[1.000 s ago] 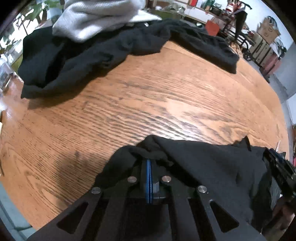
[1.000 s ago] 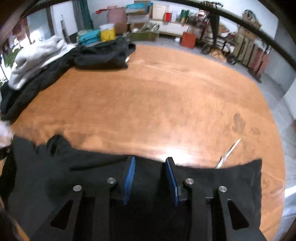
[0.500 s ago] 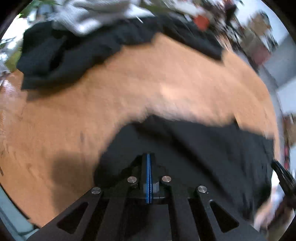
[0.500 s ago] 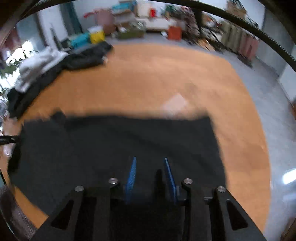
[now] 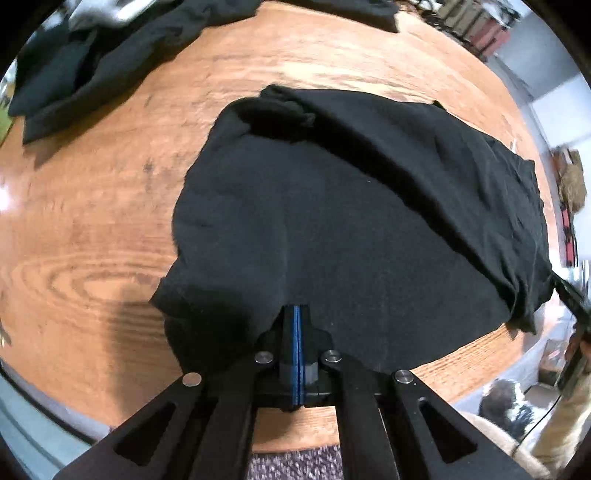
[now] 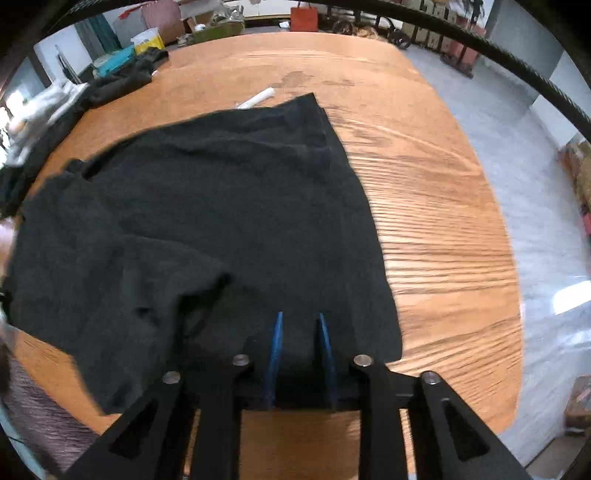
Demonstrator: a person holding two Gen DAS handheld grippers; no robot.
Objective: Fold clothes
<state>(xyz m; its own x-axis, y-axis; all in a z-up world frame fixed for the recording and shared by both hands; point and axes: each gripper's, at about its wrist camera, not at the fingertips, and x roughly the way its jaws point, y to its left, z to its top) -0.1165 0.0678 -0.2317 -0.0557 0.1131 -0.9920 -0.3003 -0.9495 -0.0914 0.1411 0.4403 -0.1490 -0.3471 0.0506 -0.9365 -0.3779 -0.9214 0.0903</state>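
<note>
A black garment [image 5: 362,221] lies spread over the near part of a round wooden table [image 5: 92,229]. My left gripper [image 5: 297,314] is shut on its near edge, the blue pads pressed together with cloth between them. In the right wrist view the same garment [image 6: 207,206] covers the table's [image 6: 436,206] near left. My right gripper [image 6: 299,321] sits at its near right edge; the blue pads stand apart, with black cloth lying between them.
A pile of dark clothes [image 5: 96,62] with a grey-white garment [image 5: 99,11] lies at the table's far left, also in the right wrist view [image 6: 110,81]. A small white object [image 6: 258,99] lies beyond the garment. Floor and room clutter surround the table.
Both grippers have pulled back and up toward the near table edge. The black garment, bunched at the edge a second ago, is now drawn out across the table. The right pads have narrowed slightly.
</note>
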